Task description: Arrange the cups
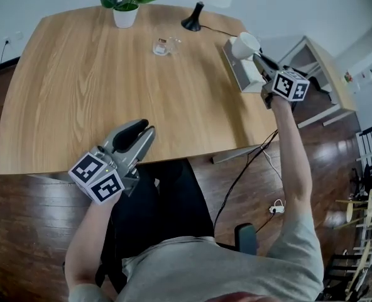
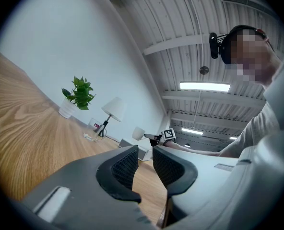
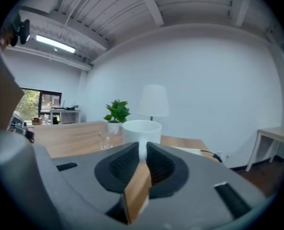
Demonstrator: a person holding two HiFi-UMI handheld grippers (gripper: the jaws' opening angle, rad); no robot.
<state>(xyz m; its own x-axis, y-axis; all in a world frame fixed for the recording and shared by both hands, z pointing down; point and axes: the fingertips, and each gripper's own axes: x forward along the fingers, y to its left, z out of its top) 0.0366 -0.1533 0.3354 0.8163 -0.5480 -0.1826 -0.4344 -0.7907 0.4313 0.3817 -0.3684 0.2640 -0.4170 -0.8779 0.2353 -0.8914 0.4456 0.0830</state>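
Cup [image 1: 244, 44] hangs above the table's [image 1: 79, 93] far right edge, over a box [image 1: 244, 77], pinched by the right gripper [image 1: 256, 55]; a glass [image 1: 163, 46] stands far and central, apart from the pot [image 1: 125, 16] and lamp [image 1: 192, 22]; wide bare wood separates it from the left gripper [image 1: 145, 129] at the near edge; left gripper view: jaws slightly apart, nothing between, tabletop running unobstructed towards the glass [image 2: 93, 130]; right gripper view: jaws pressed together on the handle of the upright cup [image 3: 142, 128].
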